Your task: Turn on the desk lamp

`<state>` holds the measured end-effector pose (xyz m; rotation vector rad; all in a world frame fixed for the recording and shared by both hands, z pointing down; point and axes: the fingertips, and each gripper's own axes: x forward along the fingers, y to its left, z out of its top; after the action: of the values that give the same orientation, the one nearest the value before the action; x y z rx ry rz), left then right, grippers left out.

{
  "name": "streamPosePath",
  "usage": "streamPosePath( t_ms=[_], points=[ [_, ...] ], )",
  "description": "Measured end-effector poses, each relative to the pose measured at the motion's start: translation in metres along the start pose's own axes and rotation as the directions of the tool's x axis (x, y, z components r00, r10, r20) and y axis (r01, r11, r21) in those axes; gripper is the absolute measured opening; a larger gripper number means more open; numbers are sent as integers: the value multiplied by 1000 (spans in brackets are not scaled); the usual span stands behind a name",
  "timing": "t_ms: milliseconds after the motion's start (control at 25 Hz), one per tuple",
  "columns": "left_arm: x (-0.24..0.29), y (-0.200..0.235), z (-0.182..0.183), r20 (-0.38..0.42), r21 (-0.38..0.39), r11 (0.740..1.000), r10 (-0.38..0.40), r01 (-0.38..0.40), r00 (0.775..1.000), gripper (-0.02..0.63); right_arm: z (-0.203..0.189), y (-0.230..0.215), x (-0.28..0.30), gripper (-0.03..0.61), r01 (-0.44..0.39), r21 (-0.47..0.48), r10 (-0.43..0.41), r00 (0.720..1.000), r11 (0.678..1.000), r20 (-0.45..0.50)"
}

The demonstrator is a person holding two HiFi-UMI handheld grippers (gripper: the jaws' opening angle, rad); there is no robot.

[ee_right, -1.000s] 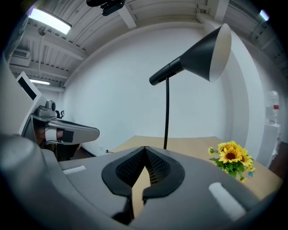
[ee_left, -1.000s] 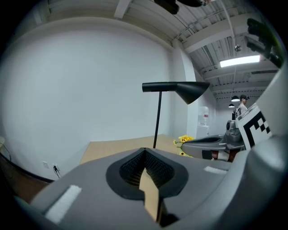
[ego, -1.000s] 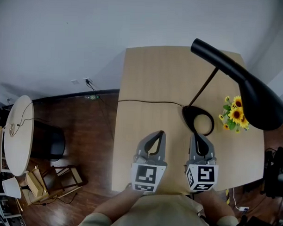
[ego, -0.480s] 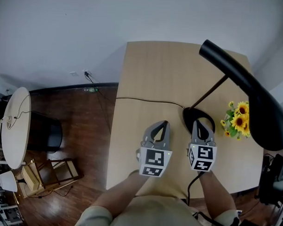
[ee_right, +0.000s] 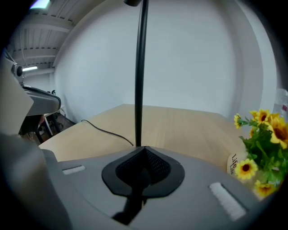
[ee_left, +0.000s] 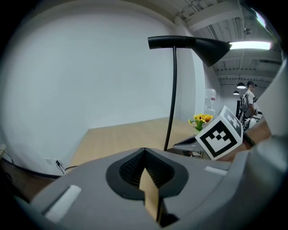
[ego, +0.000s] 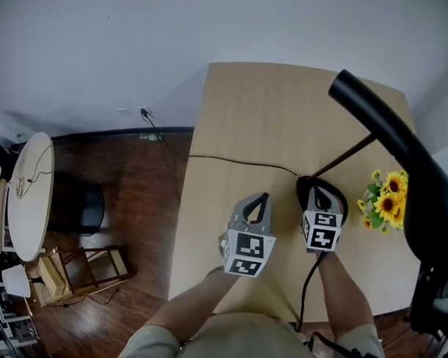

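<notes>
1. Newly shifted: right gripper, brought forward within the last second from short of the ring-shaped lamp base to directly over it; jaws closed tip to tip, nothing clamped.
2. Left gripper: also eased forward a little, beside the right one over bare table; jaws closed, empty.
3. Desk lamp: black, standing at the table's right side; thin stem rising from the base; shade overhanging the sunflowers; cord trailing left off the table edge.
4. Reading: the approach looks nearly done. A press on the base, probably with the closed tip, would come next. No glow shows on the table.
5. Not determinable: the switch, covered by the right gripper or too small to see; contact between tip and base; the shade's far end, cut off at the frame edge.
</notes>
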<state>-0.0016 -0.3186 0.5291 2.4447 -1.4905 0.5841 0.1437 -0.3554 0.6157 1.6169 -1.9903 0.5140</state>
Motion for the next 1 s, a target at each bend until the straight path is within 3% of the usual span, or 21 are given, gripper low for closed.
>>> streamPosePath(
  t_ms=[520,720,1000],
  points=[
    [13,-1,-18,-48,-20,1000,-4,3,999,-2,-17,-1,25,-2,-45,-41,39,991,998,-127],
    [9,-2,-17,-48,-23,1000,-4,3,999,-2,-17,-2,23,-2,-33,-10,32,993,999,-117],
    [0,-2,-7,-24,-31,1000,-6,6,1000,-2,4,-3,5,-2,-3,37,4,1000,999,-17]
  ],
)
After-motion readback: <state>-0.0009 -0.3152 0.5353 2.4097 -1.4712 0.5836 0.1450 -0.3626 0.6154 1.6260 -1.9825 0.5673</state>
